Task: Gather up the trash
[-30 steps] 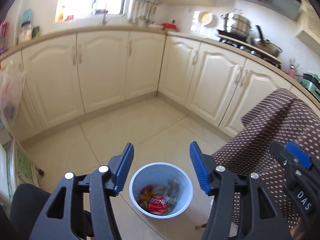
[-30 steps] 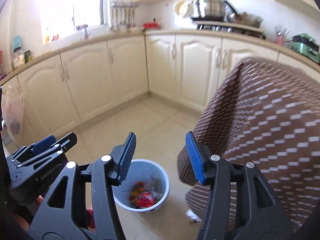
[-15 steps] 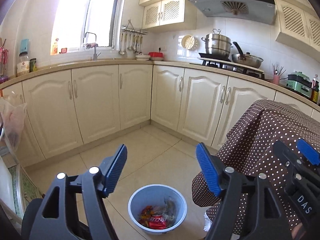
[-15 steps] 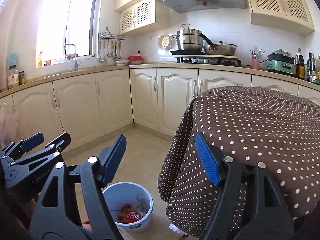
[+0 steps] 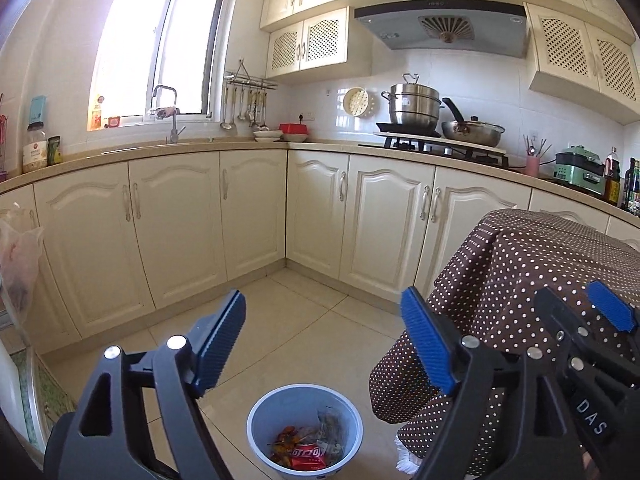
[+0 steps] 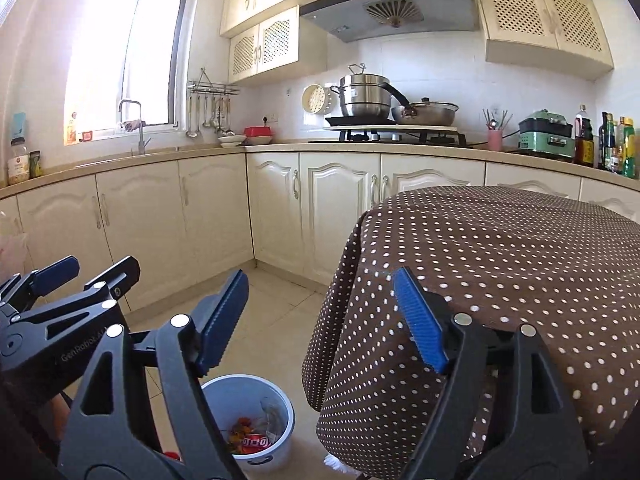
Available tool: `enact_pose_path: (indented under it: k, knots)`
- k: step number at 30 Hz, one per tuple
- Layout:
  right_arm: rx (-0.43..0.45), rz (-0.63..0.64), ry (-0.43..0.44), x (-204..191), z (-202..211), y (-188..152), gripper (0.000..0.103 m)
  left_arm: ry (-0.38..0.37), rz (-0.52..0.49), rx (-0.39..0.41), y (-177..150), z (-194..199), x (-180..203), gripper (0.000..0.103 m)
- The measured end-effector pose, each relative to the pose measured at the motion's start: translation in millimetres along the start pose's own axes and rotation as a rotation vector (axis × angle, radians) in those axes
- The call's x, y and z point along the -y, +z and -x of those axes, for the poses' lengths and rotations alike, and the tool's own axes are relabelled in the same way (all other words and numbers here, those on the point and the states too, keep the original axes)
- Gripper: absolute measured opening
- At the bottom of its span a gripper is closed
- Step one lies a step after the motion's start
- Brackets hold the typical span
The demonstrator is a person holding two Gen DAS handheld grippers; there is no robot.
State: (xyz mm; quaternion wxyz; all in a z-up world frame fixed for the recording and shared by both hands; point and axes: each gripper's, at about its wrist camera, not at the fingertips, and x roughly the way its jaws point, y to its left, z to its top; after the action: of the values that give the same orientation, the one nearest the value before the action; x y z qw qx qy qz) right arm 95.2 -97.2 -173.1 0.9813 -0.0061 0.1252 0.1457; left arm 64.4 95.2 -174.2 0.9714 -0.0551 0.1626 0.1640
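Note:
A pale blue bin (image 5: 256, 420) (image 6: 280, 408) stands on the tiled floor beside the table. Inside it lie a red wrapper (image 5: 306, 453) (image 6: 256, 442), orange scraps and a clear wrapper. My left gripper (image 5: 324, 330) hangs above the bin with its jaws opening and nothing between the blue pads. My right gripper (image 6: 322, 312) is held at the table's edge, jaws also opening, holding nothing. The right gripper's body (image 5: 588, 368) shows at the right of the left wrist view, and the left gripper's body (image 6: 56, 312) at the left of the right wrist view.
A table under a brown polka-dot cloth (image 6: 500, 264) (image 5: 520, 280) fills the right side. Cream cabinets (image 5: 248, 216) run around the corner, with a sink, stove, pots and bottles on the counter. A plastic bag (image 5: 18, 256) hangs at the far left.
Both grippers have risen and tilted up, so the bin slid to the bottom of each view and the upper kitchen came in. Both pairs of jaws have spread wider.

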Motion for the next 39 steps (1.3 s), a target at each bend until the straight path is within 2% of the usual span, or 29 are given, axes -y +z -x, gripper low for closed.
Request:
enact_pose_path:
  k: [22,39]
  knots:
    - [0.005,-0.042,-0.005,11.7,15.8,0.6,0.075,-0.03,-0.031,0.054,5.9,15.9,18.7,0.079]
    - [0.008,-0.063,-0.003,18.4,15.9,2.1,0.075,-0.047,-0.032,0.059,9.1,18.6,20.5,0.079]
